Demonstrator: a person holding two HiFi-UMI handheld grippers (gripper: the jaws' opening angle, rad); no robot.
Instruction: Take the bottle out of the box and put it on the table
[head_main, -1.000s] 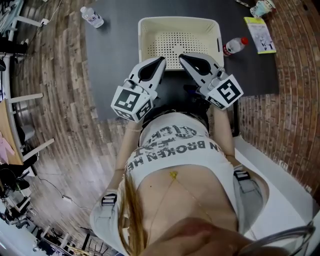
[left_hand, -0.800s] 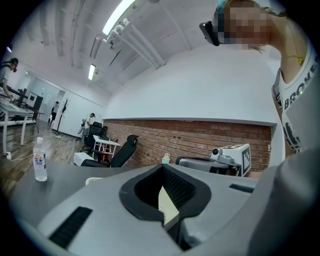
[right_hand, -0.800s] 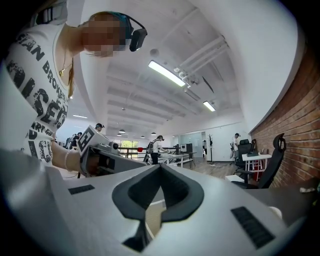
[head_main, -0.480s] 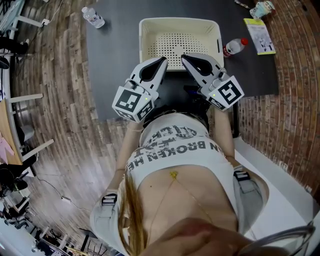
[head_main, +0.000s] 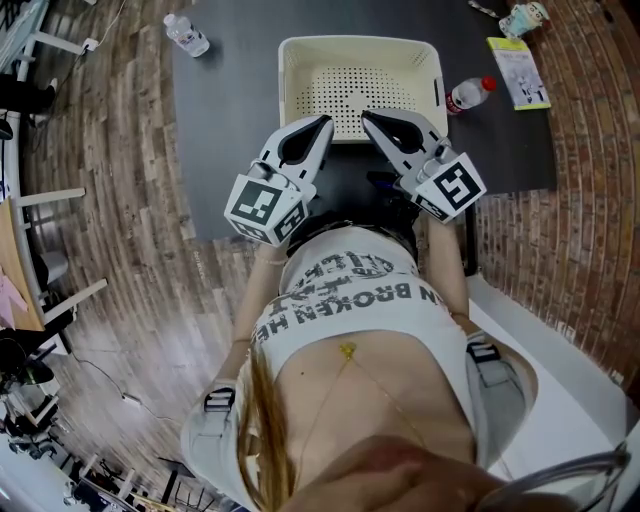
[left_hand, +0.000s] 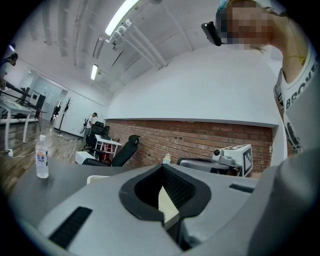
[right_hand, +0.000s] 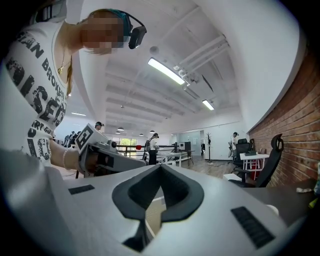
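Note:
A cream perforated box (head_main: 360, 50) stands on the dark table (head_main: 230, 120), and no bottle shows inside it. A clear bottle (head_main: 185, 33) lies at the table's far left; it is also in the left gripper view, bottle (left_hand: 42, 156). A red-capped bottle (head_main: 470, 92) lies just right of the box. My left gripper (head_main: 322, 122) and right gripper (head_main: 368, 118) hover side by side over the box's near rim, tips turned toward each other. Both are shut with nothing between the jaws, as the left gripper (left_hand: 163, 170) and right gripper (right_hand: 160, 167) views show.
A yellow-green booklet (head_main: 520, 68) and a small cup-like object (head_main: 525, 15) sit at the table's far right. A white surface (head_main: 560, 380) lies at my right, chair frames (head_main: 45, 240) at my left. Other people (right_hand: 152, 145) stand far off in the room.

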